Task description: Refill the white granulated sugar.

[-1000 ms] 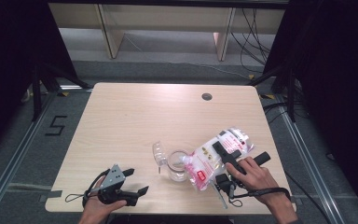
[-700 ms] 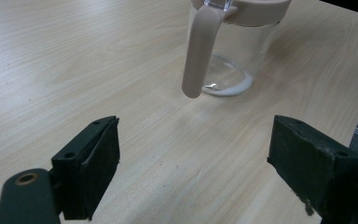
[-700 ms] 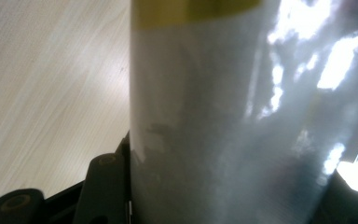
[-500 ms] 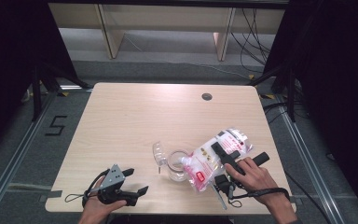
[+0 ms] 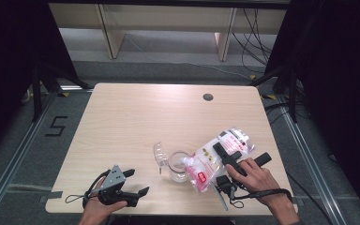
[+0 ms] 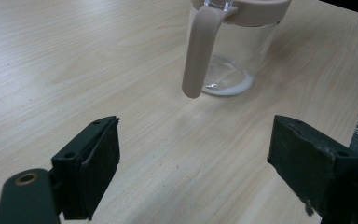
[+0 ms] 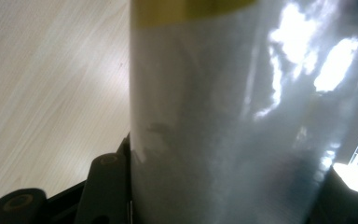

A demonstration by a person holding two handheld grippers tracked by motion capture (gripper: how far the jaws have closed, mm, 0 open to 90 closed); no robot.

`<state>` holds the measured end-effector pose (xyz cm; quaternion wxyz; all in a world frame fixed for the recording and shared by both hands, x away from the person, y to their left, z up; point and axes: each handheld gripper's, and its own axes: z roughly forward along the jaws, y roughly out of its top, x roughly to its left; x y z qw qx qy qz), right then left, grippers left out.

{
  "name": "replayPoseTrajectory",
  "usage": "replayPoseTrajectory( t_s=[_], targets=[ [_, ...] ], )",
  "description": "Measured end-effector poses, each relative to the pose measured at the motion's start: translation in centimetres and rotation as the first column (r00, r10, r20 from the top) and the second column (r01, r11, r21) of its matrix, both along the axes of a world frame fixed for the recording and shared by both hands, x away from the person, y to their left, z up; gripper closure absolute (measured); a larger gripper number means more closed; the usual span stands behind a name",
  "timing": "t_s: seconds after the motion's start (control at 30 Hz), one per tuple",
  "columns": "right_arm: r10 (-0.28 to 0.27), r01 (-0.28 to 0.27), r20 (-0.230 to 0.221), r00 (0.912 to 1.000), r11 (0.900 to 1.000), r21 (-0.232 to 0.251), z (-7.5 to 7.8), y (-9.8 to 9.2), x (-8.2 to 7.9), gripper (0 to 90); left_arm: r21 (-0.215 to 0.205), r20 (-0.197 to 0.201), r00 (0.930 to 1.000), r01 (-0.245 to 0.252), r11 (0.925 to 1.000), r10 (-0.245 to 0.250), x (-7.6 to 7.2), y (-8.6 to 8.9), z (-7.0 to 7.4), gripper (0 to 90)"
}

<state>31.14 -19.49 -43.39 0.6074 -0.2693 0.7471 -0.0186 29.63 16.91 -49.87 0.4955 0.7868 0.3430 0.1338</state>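
Pouch (image 5: 218, 157): soft refill bag, tilted spout-down over the jug (image 5: 178, 165) at the desk's (image 5: 145, 112) near right. Your right gripper (image 5: 227, 157) has its fingers clamped across its middle. Slippery film, shifting contents; grip the firmer upper body. Left gripper (image 5: 138, 183): fingers apart, idle.

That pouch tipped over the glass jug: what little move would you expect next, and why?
Probably tilt the refill pouch a little further. The right gripper is clamped on it, its spout at the rim of the glass jug, and the left gripper view shows just a thin white layer at the jug's bottom. The left gripper rests open, apart from the jug.
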Motion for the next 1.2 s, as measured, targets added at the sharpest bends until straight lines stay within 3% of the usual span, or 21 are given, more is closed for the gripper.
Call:
replayPoseTrajectory(
  t_s=[0.03,0.07,0.2,0.5,0.53,0.6,0.7,0.77,0.8,0.83,0.9,0.93,0.97,1.0,1.13,1.17,1.2],
  targets=[
    [-0.004,0.004,0.012,0.9999,1.000,-0.028,0.17,0.00,-0.04,51.3,0.001,0.000,1.0000,0.001,1.0000,-0.001,0.00,0.00,0.00,16.0],
    [-0.006,0.006,-0.003,1.0000,1.000,-0.006,0.03,-0.01,-0.05,51.4,0.003,0.003,1.0000,0.002,1.0000,-0.002,0.00,0.01,0.01,16.0],
    [-0.010,0.010,-0.010,0.9999,1.000,-0.005,0.02,0.03,-0.02,51.5,0.011,0.018,0.9998,0.011,0.9999,-0.011,0.11,0.11,0.06,16.0],
    [-0.002,0.002,0.000,1.0000,1.000,-0.028,0.42,0.21,-0.14,51.7,0.003,0.008,1.0000,0.002,1.0000,-0.002,0.02,0.06,0.05,16.1],
    [-0.002,0.003,0.020,0.9998,0.997,-0.080,0.79,0.29,-0.14,51.8,0.012,0.020,0.9997,0.012,0.9998,-0.012,0.10,0.13,0.08,16.0],
    [-0.004,0.004,0.001,1.0000,1.000,-0.021,0.45,0.24,-0.07,51.8,0.016,0.020,0.9998,0.007,0.9998,-0.008,0.06,0.14,0.12,16.1],
    [-0.007,0.007,0.003,1.0000,1.000,-0.024,0.51,0.23,-0.11,51.9,-0.001,0.002,1.0000,-0.001,1.0000,0.001,-0.02,0.01,0.04,16.1],
    [-0.004,0.005,0.010,0.9999,0.998,-0.056,0.72,0.27,-0.09,51.9,0.002,0.001,1.0000,0.000,1.0000,0.000,-0.04,0.00,0.05,16.1],
    [-0.008,0.008,0.002,1.0000,1.000,-0.024,0.49,0.21,-0.12,52.0,0.004,0.005,1.0000,0.002,1.0000,-0.002,-0.03,0.02,0.07,16.1],
    [-0.008,0.008,0.002,1.0000,1.000,-0.023,0.48,0.20,-0.13,52.0,0.008,0.009,0.9999,0.004,1.0000,-0.004,-0.02,0.06,0.09,16.0],
    [0.001,0.001,0.019,0.9998,0.996,-0.084,0.96,0.24,-0.10,52.0,-0.002,0.002,1.0000,-0.002,1.0000,0.002,-0.02,0.01,0.04,16.1],
    [-0.009,0.009,0.000,1.0000,1.000,-0.029,0.51,0.19,-0.10,52.0,0.002,0.005,1.0000,0.000,1.0000,0.000,0.00,0.04,0.04,16.1],
    [-0.010,0.010,0.002,1.0000,1.000,-0.028,0.49,0.19,-0.12,52.0,0.000,0.001,1.0000,-0.001,1.0000,0.001,-0.03,0.02,0.03,16.0],
    [-0.014,0.015,0.021,0.9997,0.996,-0.087,0.83,0.23,-0.18,52.1,0.002,0.002,1.0000,0.001,1.0000,-0.001,-0.04,0.03,0.05,16.0],
    [-0.004,0.006,0.015,0.9999,0.996,-0.086,0.71,0.30,-0.06,52.2,0.000,0.004,1.0000,-0.003,1.0000,0.003,-0.05,0.05,0.07,16.1],
    [0.012,-0.009,0.025,0.9996,0.992,-0.124,0.90,0.35,0.01,52.2,0.000,0.004,1.0000,0.000,1.0000,0.000,-0.04,0.04,0.05,16.1],
    [-0.004,0.005,0.016,0.9999,0.997,-0.072,0.60,0.25,-0.12,52.2,0.001,0.002,1.0000,0.000,1.0000,0.000,-0.03,0.03,0.05,16.0]
  ],
)
